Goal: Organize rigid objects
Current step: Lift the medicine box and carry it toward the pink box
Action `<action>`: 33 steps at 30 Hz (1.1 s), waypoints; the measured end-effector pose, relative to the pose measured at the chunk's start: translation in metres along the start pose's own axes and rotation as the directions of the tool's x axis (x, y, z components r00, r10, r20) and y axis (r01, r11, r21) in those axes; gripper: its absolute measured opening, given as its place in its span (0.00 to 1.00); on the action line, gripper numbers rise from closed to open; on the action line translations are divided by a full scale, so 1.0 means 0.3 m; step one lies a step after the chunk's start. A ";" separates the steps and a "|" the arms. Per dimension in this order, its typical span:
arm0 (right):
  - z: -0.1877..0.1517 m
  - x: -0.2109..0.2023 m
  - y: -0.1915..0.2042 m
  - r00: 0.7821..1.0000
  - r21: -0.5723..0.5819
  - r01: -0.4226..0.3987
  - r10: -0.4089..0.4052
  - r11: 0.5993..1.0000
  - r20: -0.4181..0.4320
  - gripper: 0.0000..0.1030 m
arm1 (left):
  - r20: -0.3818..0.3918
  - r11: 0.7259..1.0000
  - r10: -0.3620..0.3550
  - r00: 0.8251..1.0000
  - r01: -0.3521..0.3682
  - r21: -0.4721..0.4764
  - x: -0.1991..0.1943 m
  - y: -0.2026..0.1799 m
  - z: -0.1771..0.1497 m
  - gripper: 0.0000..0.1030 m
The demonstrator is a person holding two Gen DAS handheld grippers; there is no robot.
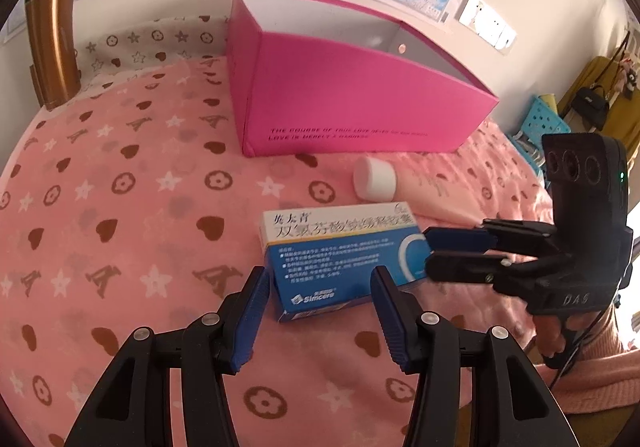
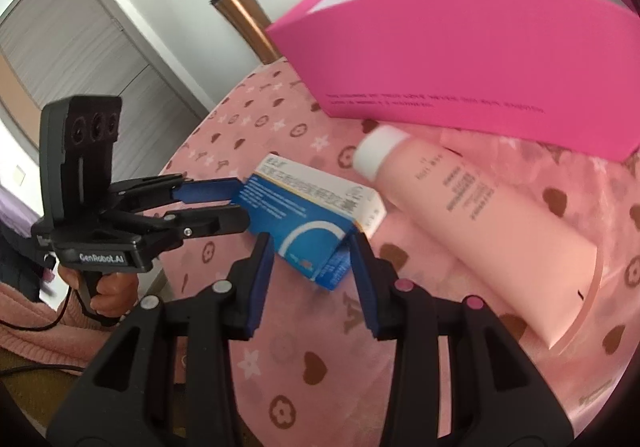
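From the left wrist view, the left gripper [image 1: 320,289] reaches down over a tabletop draped in a pink patterned cloth [image 1: 120,207], its jaws released and standing to either side of the near end of a blue and white medicine box [image 1: 340,259] without pressing on it. The right gripper [image 1: 426,253] comes in from the right, its jaws set at the far right end of the same box; whether they press on it cannot be told here. Behind the box lies a pink tube [image 1: 378,179], only its white cap end clearly made out. Farther back stands an open magenta box [image 1: 352,99]; its near wall hides most of the inside, and what shows of it holds nothing. A copper tumbler [image 1: 52,47] stands at the left, cut off by the lens edge. From the right wrist view, which is blurred, the right gripper [image 2: 312,247] has one corner of the medicine box [image 2: 308,215] between its jaws, the pads beside the card, contact unclear. The left gripper [image 2: 240,203] meets the box's far end, a hand [image 2: 114,289] on its handle. The tube [image 2: 480,231] lies just beside the box, its printing unreadable. The magenta box [image 2: 460,59] rises behind, its interior mostly hidden.
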State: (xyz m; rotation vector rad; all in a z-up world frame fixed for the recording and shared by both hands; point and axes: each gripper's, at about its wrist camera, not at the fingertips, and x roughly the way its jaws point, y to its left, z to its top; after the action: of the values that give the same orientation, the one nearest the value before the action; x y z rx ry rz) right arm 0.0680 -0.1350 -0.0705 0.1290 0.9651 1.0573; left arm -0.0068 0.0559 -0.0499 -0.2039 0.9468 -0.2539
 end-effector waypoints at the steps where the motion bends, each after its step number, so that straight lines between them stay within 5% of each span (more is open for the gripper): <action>1: 0.002 0.002 -0.007 1.000 0.013 0.000 0.000 1.000 0.002 0.41 | -0.007 1.000 -0.001 1.000 0.001 -0.006 0.005 0.005 -0.003 0.51; 15: 0.016 0.056 -0.014 1.000 0.041 0.018 -0.018 0.999 0.004 0.47 | -0.013 0.999 -0.025 1.000 0.025 -0.019 0.009 0.012 0.008 0.51; 33: 0.057 -0.085 0.039 0.992 -0.043 0.063 -0.058 0.997 0.111 0.45 | 0.096 0.998 -0.043 0.994 0.039 0.046 -0.087 -0.066 0.074 0.51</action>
State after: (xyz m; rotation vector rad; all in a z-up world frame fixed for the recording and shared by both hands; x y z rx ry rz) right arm 0.0689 -0.1431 -0.0387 0.1170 0.8400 1.0057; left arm -0.0057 0.0465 -0.0116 -0.1933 0.8406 -0.2997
